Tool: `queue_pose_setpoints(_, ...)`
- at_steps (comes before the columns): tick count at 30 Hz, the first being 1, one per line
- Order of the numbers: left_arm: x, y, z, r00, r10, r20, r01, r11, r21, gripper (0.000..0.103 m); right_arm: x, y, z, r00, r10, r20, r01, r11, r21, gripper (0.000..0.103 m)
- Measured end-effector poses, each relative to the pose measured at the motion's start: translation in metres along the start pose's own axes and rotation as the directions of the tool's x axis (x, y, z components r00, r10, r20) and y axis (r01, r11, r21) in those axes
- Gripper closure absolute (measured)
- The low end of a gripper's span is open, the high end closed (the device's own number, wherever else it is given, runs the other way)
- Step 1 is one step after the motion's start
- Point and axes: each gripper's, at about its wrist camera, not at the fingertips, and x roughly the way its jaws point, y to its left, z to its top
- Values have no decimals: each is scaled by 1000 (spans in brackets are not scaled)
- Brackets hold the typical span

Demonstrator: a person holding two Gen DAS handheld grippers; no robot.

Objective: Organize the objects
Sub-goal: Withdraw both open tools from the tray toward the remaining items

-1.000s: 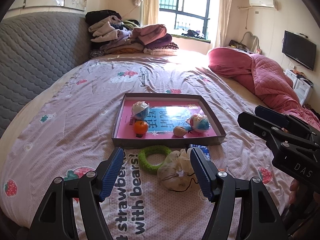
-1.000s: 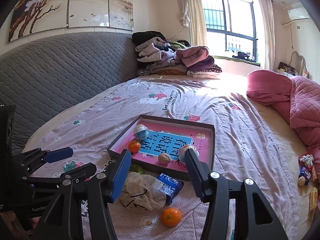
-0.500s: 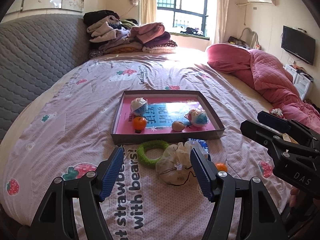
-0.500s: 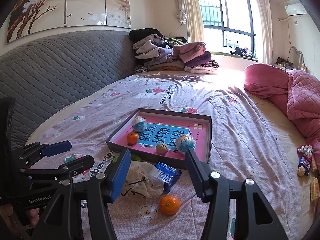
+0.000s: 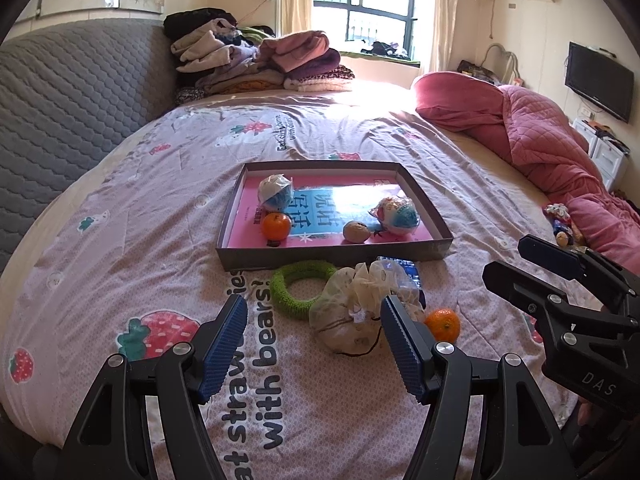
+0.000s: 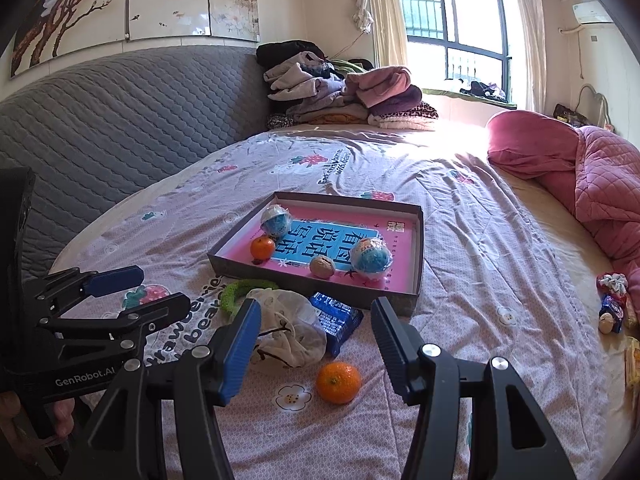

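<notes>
Two hand-held grippers hover over a bed covered with a strawberry-print sheet. The left gripper (image 5: pixel 312 346) has its jaws spread wide with nothing between them. The right gripper (image 6: pixel 314 344) is partly open and also empty.

Ahead of both grippers lies a shallow box (image 5: pixel 336 255) with a pink floor. It already holds four things: an orange (image 5: pixel 276 226), a walnut (image 5: pixel 355 232) and two wrapped balls (image 5: pixel 275 192) (image 5: pixel 396 211), so the tidying seems roughly half done.

Four things remain on the sheet between the grippers and the box. A second orange (image 6: pixel 338 377) sits just ahead of the right gripper, between the lines of its fingers. A crumpled plastic bag (image 6: pixel 292 328) lies slightly left of that, a blue packet (image 6: pixel 338 318) touches the bag, and a green ring (image 5: pixel 300 286) lies flat against the box's near wall.

The orange is round and has no long axis. The blue packet's long axis runs from the box toward the right gripper.
</notes>
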Motion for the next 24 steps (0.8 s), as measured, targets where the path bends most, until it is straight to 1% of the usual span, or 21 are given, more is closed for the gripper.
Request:
queue_pose_setpoints(12,13,-2,-7,999,2,-41,-2,1000,11,32,11,-1,-16,999,-8,-49,9,1000,9,46)
queue_pose_setpoints(24,22,-1,-15,997,-9,-76,10,1000,11,32,15,-5,-25,997,-17,-73,18,1000,9,46)
